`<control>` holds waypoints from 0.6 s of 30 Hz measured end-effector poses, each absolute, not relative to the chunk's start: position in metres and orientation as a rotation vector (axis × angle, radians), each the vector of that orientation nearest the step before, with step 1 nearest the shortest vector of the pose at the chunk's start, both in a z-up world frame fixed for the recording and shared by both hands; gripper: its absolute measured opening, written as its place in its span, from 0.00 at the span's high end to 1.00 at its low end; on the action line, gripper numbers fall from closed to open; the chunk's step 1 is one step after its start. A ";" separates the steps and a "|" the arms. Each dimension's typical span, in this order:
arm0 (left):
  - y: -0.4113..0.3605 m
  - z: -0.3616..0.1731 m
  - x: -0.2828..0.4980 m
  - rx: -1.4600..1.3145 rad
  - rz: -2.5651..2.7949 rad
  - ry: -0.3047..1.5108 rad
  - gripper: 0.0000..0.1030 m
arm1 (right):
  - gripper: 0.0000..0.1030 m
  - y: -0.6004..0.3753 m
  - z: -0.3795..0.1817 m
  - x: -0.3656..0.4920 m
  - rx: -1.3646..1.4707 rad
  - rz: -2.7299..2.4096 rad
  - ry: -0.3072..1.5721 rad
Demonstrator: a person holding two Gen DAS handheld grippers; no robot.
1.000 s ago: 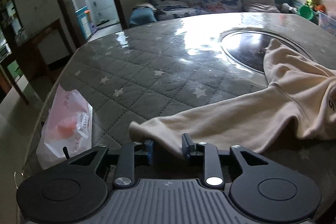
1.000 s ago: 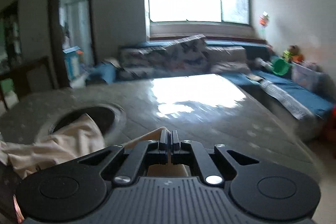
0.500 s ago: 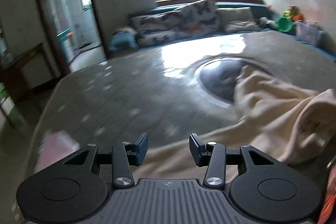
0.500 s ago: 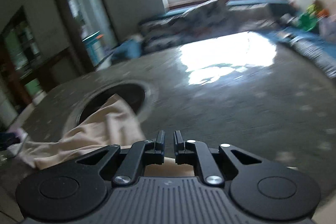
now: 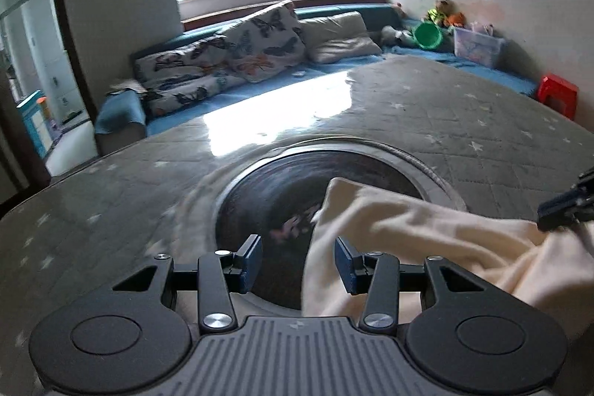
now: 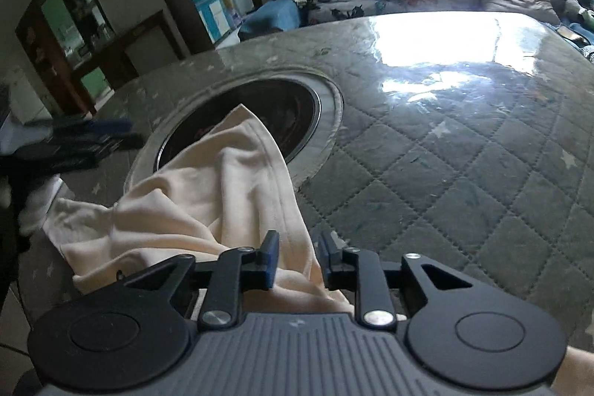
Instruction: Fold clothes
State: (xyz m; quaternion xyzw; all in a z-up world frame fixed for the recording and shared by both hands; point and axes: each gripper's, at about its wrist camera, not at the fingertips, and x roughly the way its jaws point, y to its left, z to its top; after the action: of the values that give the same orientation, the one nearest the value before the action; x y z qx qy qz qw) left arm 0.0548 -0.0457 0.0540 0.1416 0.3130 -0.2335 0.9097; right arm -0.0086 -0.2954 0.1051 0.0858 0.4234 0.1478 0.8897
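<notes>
Cream sweatshirt lies rumpled on the quilted star-print counter, one corner draped over the dark round inset at its middle. Beyond stand a blue sofa with butterfly cushions, a green bucket and a red stool. Left tool gapes wide, empty. Right tool stands parted over the garment's edge, apparently not pinching it.
</notes>
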 end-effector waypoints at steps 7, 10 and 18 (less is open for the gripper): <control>-0.088 0.029 0.096 0.330 -0.510 0.687 0.55 | 0.75 -0.295 0.099 0.008 0.162 0.338 0.948; -0.094 0.020 0.111 0.316 -0.511 0.714 0.55 | 0.75 -0.296 0.096 0.013 0.156 0.356 0.985; -0.099 0.006 0.128 0.266 -0.575 0.753 0.71 | 0.79 -0.287 0.094 0.025 0.067 0.422 1.038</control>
State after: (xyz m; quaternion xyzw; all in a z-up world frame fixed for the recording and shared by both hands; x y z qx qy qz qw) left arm 0.1285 -0.0990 0.0056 0.1276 0.3613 -0.2761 0.8815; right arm 0.0249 -0.2866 0.0935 0.0317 0.4921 0.2001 0.8466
